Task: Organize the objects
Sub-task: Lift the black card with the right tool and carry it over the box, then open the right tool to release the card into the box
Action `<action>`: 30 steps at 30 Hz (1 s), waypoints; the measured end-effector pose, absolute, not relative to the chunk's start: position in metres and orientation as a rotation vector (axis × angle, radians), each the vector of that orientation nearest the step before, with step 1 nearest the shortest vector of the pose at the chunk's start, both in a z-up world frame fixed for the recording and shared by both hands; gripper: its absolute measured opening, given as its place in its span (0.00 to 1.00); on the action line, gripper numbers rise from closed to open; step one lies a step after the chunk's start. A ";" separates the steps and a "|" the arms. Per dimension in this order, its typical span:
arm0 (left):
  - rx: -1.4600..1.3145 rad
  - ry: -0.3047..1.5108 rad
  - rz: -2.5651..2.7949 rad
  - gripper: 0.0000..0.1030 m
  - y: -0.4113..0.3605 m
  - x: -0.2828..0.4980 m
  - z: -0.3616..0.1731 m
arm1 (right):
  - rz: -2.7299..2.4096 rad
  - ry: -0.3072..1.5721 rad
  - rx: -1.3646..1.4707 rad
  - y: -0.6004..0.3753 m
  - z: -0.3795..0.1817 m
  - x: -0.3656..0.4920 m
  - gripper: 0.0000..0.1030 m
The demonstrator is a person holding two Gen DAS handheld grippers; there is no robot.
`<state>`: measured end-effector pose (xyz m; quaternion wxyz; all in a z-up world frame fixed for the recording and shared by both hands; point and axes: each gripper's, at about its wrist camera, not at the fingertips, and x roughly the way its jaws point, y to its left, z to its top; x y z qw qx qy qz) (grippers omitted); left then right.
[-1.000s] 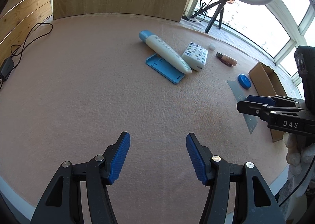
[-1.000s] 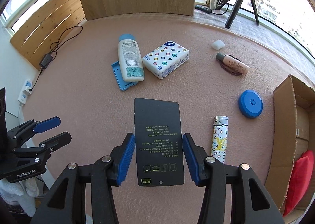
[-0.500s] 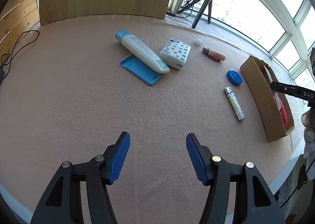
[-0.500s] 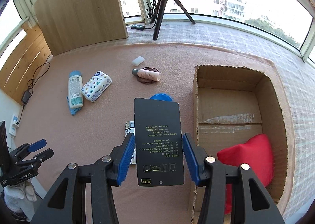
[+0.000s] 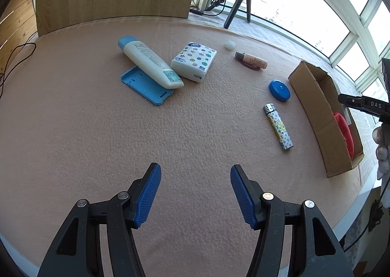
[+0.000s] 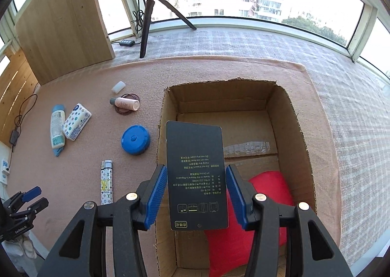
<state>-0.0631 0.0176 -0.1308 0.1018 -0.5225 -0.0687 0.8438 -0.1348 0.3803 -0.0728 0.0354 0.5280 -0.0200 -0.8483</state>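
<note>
The right claw grips a flat black card by its two long edges, one blue pad on each side. The card stands up out of the claw and has small yellow writing on it. It hangs over the near left part of the open cardboard box, not yet down inside. A red soft thing already lies in the box, low down on the near side.

So the step in hand looks like this: put the black card in the box. The next move probably calls for bringing the card lower, past the box wall and clear of its left edge, and then letting the pads spread so it drops flat next to the red thing.

The left claw is wide apart and holds nothing. It hangs over a bare part of the pink worktop.

A bit further out on the worktop lies a patterned lighter, just beside the box. Next comes a round blue disc. Beyond them are a white bottle with a blue cap that rests partly on a flat blue case, and a spotted tissue pack touching the bottle. Furthest away are a small pink bottle lying on a brown hair band and a small white lump. These all still wait to go in the box.
</note>
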 end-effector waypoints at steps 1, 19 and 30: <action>-1.544 -0.201 2.491 0.61 0.019 -0.063 -0.131 | -2.607 -0.064 1.627 0.383 -0.074 -0.136 0.44; -1.550 -0.193 2.495 0.61 0.022 -0.061 -0.131 | -2.622 -0.121 1.616 0.393 -0.076 -0.136 0.53; -1.557 -0.205 2.515 0.61 0.006 -0.060 -0.130 | -2.571 -0.187 1.530 0.359 -0.064 -0.136 0.53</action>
